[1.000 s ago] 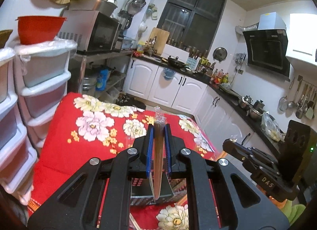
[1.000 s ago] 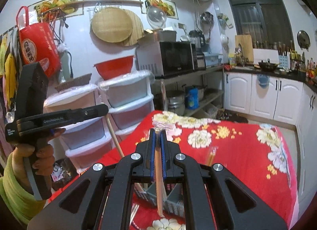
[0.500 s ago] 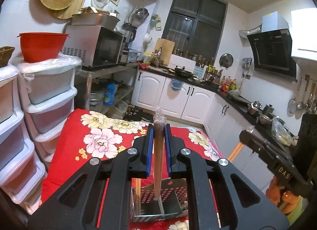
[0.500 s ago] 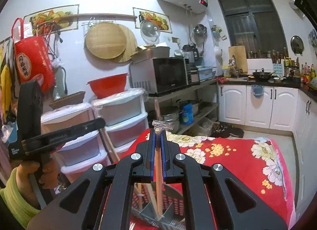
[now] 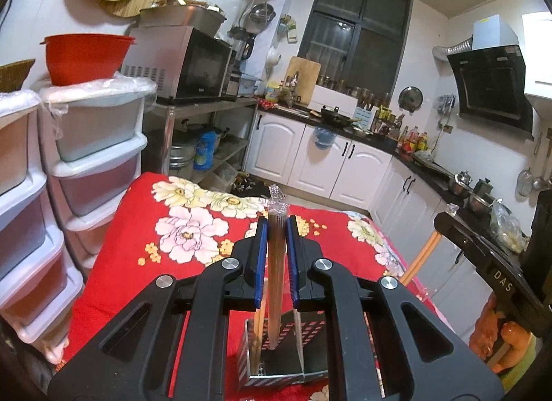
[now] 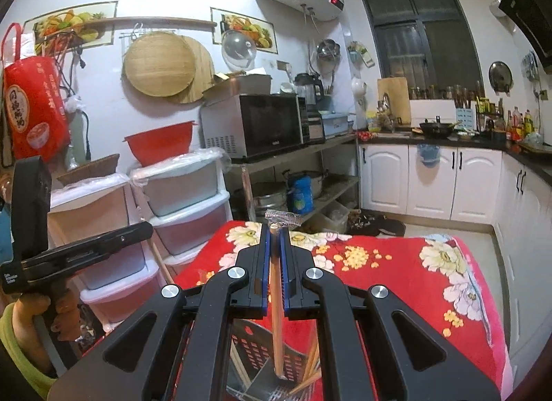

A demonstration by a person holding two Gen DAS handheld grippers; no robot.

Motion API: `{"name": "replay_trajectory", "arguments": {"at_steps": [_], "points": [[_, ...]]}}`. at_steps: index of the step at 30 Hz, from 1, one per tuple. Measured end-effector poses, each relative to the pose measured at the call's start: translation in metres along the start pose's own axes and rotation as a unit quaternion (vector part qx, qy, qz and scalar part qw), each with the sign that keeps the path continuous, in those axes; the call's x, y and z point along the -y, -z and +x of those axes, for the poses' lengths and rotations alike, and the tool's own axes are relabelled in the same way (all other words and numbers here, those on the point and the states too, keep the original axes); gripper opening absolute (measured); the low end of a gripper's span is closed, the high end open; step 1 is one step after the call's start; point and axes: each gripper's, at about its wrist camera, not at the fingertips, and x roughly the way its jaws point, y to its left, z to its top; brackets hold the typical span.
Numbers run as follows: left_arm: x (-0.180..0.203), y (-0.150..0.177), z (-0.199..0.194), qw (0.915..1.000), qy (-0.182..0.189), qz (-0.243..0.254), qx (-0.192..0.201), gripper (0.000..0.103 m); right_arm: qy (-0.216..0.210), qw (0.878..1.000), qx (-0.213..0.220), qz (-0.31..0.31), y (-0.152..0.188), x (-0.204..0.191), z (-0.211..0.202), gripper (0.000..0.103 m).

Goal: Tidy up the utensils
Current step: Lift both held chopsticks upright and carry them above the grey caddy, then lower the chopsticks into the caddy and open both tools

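Since a second ago my left claw (image 5: 276,228) and right claw (image 6: 275,235), each clamped on wrapped chopsticks (image 5: 275,263), now hang over the holder (image 5: 276,359) at lower centre on the red flowered cloth (image 5: 165,228).

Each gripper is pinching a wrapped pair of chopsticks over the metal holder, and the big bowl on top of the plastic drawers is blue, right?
Almost. The bowl on the plastic drawers is red, not blue; the left wrist view shows it clearly. The rest holds: the left gripper and the right gripper each pinch wrapped chopsticks above the metal holder.
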Motion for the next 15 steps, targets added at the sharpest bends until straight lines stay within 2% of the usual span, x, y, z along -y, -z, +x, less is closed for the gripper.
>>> {"name": "replay_trajectory", "arguments": {"at_steps": [15], "points": [[-0.005, 0.039, 0.025, 0.9992, 0.007, -0.012, -0.038, 0.005, -0.004, 0.999, -0.034, 0.019, 0.031, 0.003, 0.019, 0.005]]}}
